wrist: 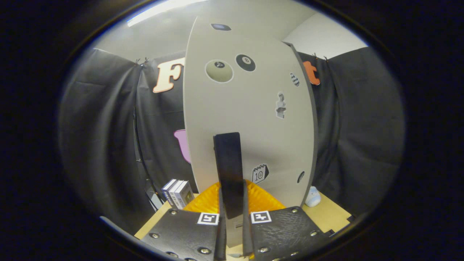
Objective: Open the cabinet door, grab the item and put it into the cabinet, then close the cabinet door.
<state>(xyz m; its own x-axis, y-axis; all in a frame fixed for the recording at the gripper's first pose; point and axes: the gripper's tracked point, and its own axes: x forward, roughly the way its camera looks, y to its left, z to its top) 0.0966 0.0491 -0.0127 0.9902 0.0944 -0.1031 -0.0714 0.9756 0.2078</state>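
The grey cabinet door point(250, 119), dotted with small stickers, stands upright right in front of me. A black vertical handle point(228, 170) is fixed to its lower middle. My gripper point(232, 203) is shut on this handle, with one fingertip point(204, 201) pressed on its left side and the other on its right. The door's right edge point(310, 119) shows its thickness. The cabinet's inside is hidden behind the door. A small white rounded item point(312, 197) sits on the wooden table point(331, 214) by the door's lower right corner.
A few small upright boxes point(177, 192) stand on the table to the left of the door's foot. Black cloth walls close in behind and on both sides.
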